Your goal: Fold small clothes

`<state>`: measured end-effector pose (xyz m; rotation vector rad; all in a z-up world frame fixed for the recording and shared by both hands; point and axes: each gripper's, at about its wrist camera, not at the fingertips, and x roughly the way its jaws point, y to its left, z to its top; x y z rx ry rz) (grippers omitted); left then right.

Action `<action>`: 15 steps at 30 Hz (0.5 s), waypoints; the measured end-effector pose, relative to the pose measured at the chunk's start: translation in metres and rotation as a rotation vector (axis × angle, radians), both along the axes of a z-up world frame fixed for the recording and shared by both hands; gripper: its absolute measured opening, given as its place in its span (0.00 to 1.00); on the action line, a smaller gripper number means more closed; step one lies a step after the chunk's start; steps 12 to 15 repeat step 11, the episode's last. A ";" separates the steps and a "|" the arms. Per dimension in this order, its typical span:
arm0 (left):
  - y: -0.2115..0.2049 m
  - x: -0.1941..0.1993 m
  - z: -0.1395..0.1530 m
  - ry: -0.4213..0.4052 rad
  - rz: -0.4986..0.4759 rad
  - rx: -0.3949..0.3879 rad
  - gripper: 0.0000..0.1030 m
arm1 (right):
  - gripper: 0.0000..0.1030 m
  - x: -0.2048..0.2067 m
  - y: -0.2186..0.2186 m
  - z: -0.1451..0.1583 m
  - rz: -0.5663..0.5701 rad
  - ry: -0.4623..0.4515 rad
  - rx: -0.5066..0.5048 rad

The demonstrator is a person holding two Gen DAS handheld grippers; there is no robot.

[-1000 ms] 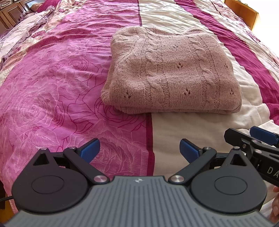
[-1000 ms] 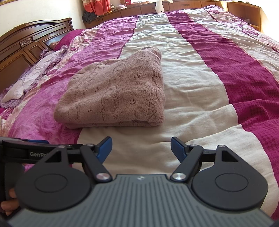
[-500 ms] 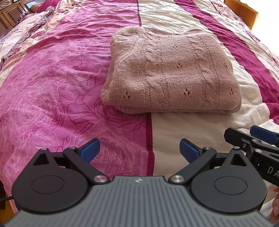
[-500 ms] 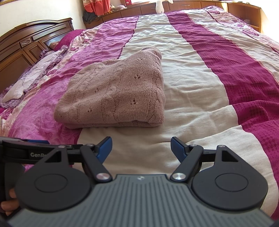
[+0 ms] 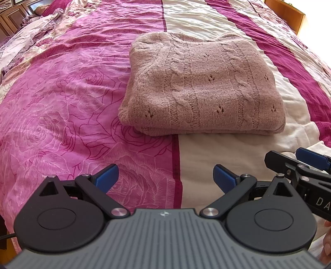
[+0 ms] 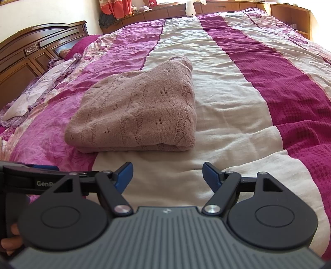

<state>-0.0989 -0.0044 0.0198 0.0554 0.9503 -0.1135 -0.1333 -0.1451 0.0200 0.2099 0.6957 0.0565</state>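
Observation:
A dusty-pink cable-knit sweater (image 5: pixel 202 87) lies folded into a neat rectangle on the bedspread, and the right wrist view shows the same sweater (image 6: pixel 140 111) from its other side. My left gripper (image 5: pixel 165 177) is open and empty, held back from the sweater's near edge over the bedspread. My right gripper (image 6: pixel 167 172) is open too, with nothing between its blue pads, and it is also short of the sweater. The right gripper's fingers (image 5: pixel 310 159) poke into the left wrist view at the right. Part of the left gripper (image 6: pixel 31 178) shows at the left of the right wrist view.
The bedspread (image 5: pixel 62 99) has pink rose print, cream and magenta stripes (image 6: pixel 279 82). A wooden headboard (image 6: pixel 31 53) and a frilly floral pillow (image 6: pixel 37 87) lie at the left. A wooden shelf with a white plush toy (image 6: pixel 190 8) runs along the far side.

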 end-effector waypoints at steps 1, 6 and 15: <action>0.000 0.000 0.000 0.000 0.000 0.000 0.98 | 0.74 0.000 0.000 0.000 0.001 -0.001 -0.001; 0.000 0.000 0.000 0.000 0.000 0.000 0.98 | 0.74 0.000 0.002 0.002 0.007 -0.003 -0.006; 0.001 -0.001 0.002 -0.004 -0.004 -0.008 0.98 | 0.74 0.002 0.001 0.002 0.014 0.006 -0.014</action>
